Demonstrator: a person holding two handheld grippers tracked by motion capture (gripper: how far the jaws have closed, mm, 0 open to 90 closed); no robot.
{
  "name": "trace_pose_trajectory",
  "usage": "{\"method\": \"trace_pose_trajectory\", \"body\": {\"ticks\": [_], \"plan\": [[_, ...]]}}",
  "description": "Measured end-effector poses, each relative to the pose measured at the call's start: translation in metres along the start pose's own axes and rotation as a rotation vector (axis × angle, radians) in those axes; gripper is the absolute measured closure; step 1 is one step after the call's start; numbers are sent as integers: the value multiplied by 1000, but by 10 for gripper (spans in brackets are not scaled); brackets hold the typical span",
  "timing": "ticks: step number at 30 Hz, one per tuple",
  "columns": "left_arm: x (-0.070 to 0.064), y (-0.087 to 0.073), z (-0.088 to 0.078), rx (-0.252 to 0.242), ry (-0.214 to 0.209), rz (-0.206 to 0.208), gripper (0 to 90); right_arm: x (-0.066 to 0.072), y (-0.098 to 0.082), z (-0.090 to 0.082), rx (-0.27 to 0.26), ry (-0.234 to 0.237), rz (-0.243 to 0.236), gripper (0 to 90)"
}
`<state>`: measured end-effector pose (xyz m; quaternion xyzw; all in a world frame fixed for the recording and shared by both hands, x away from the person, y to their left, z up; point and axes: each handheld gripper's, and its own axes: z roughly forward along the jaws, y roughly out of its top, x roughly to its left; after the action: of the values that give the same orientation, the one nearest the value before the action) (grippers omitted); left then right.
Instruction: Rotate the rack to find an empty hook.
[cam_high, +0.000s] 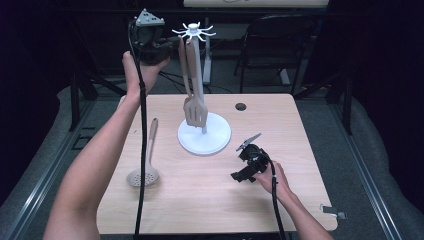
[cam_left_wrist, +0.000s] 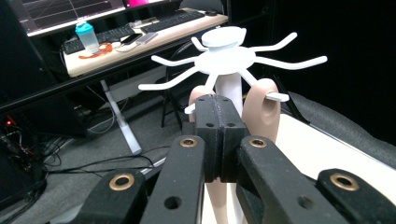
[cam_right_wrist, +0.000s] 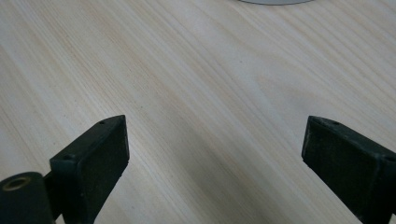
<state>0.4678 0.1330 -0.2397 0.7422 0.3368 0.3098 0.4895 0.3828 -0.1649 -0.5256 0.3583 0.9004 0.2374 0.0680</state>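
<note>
A white utensil stand (cam_high: 194, 31) with spoke hooks (cam_left_wrist: 224, 58) rises from a round base (cam_high: 218, 136) at the table's middle. Two beige utensils hang from it, one a slotted spatula (cam_high: 195, 112); their handle ends (cam_left_wrist: 261, 109) sit under the hooks. My left gripper (cam_high: 172, 47) is held high beside the stand's top, its jaws pressed together (cam_left_wrist: 219, 109) directly in front of one beige handle (cam_left_wrist: 198, 95); I cannot tell whether they pinch it. A beige skimmer (cam_high: 144, 172) lies on the table at the left. My right gripper (cam_high: 243, 165) rests low near the base, open (cam_right_wrist: 215, 149) over bare wood.
The wooden table (cam_high: 200, 200) has a small round hole (cam_high: 240, 106) at the back. A black chair (cam_high: 280, 40) stands behind it. A metal clip (cam_high: 334, 211) sits at the front right corner. A desk with keyboards and a bottle (cam_left_wrist: 86, 37) is far behind.
</note>
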Motion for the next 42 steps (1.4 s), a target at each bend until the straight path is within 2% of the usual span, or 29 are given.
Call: {"method": "trace_pose_trajectory", "body": {"ticks": [17, 22, 25, 26, 31, 36, 40, 42], "plan": [[13, 2, 7, 23, 32, -21, 900, 0, 0, 1, -6, 10, 4, 71], [12, -2, 4, 31, 20, -19, 900, 0, -1, 1, -15, 14, 9, 70], [11, -7, 1, 39, 10, -12, 900, 1, -1, 0, -24, 10, 14, 71], [10, -9, 0, 40, 6, -9, 900, 0, 0, -1, -4, 6, -4, 71], [3, -13, -7, 31, -23, 10, 900, 0, 0, -1, -4, -2, -12, 71], [-7, -10, -11, 20, -58, 27, 900, 0, 1, 0, 3, 0, -10, 72], [-12, -6, -11, 5, -65, 34, 900, 2, 0, 1, -18, 21, 9, 70], [-13, -4, -10, 3, -64, 37, 900, 1, 0, 1, -8, 11, 0, 70]]}}
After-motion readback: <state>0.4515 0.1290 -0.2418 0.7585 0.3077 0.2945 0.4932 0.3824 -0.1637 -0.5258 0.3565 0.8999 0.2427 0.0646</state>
